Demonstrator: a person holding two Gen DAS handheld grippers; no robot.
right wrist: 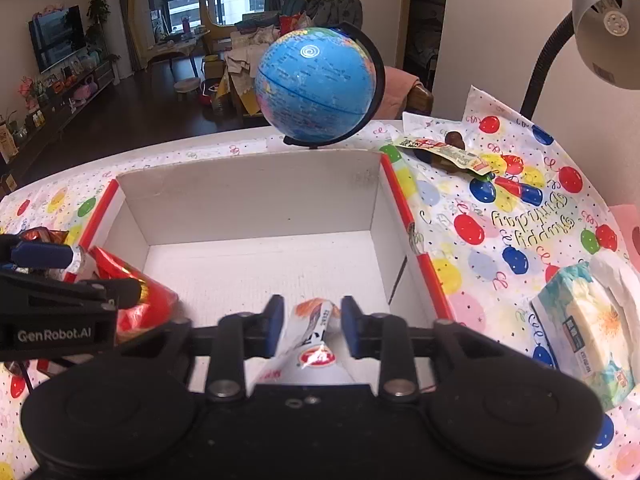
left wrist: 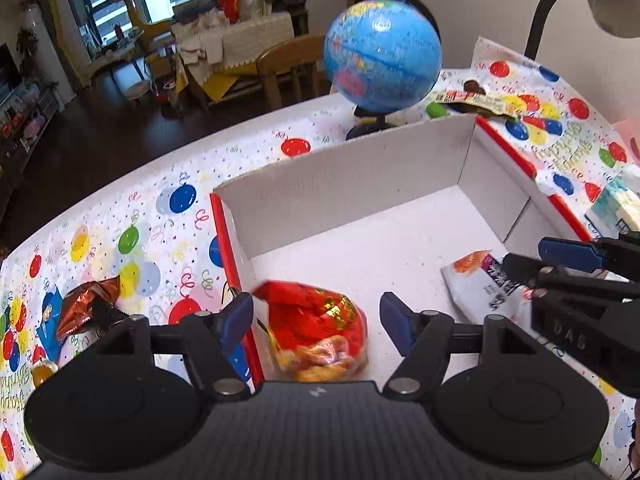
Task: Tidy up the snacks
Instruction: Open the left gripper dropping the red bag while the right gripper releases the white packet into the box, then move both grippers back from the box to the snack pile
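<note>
Mostly paper, foil and plastic under my cameras.

I see a box (right wrist: 256, 200) of matt white corrugated cardboard, its floor faintly ribbed, its outer edges glossy red. The red packet (left wrist: 320, 324) is shiny crinkled film; the white packet (right wrist: 310, 340) looks like smooth glossy plastic. A foil wrapper (left wrist: 90, 304) gleams coppery. The tablecloth (right wrist: 520, 216) is thin, creased, slightly shiny sheet. The globe (right wrist: 316, 84) is glossy plastic, the lamp (right wrist: 604, 28) brushed metal, my grippers' fingers (left wrist: 236, 316) matt blue on matt black plastic.
</note>
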